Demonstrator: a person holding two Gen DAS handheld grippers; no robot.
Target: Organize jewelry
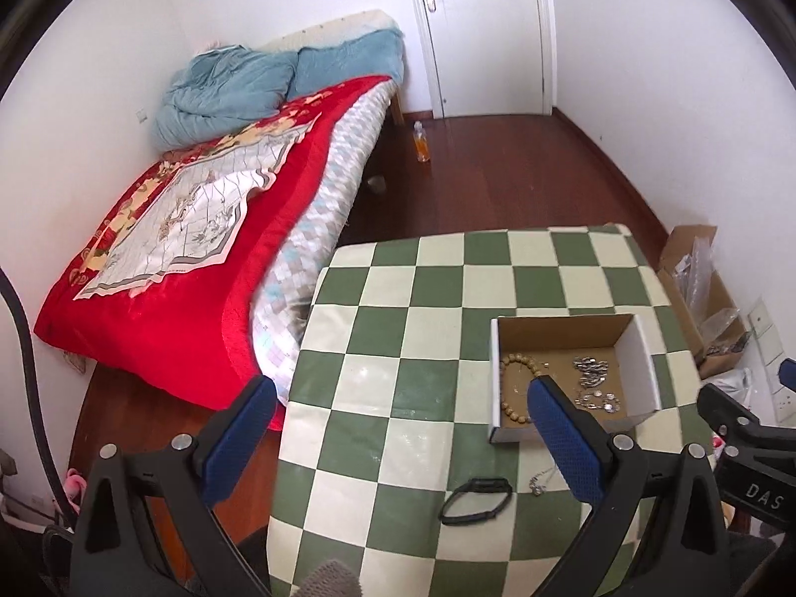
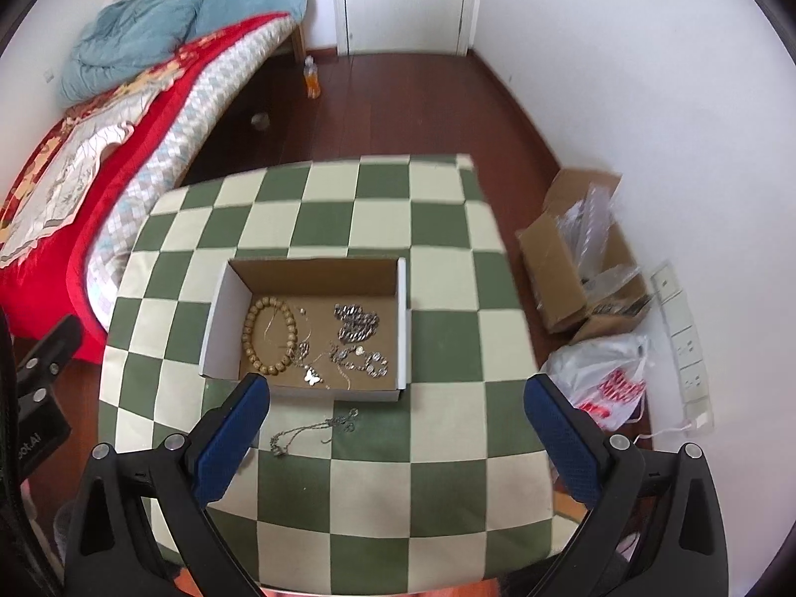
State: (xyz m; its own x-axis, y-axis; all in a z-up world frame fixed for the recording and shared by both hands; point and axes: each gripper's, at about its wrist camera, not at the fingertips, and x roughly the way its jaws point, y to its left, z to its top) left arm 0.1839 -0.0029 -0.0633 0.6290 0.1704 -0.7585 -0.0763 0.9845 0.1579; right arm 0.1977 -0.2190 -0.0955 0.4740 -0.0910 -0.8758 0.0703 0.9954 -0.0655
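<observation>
Both grippers, left (image 1: 400, 410) & right (image 2: 398, 408), spread wide w/ nothing held; thin silver chain necklace (image 2: 311, 430) loose on checkered tablecloth (image 2: 447, 472) just near side of cardboard box (image 2: 403, 328), prob. light, limp, slippery, best pinched mid-strand at bunched part.

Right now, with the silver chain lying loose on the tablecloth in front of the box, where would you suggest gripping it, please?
Probably at the bunched end of the silver chain, coming straight down with the open right gripper; it lies flat on the tablecloth, so only that clump offers bulk.
</observation>
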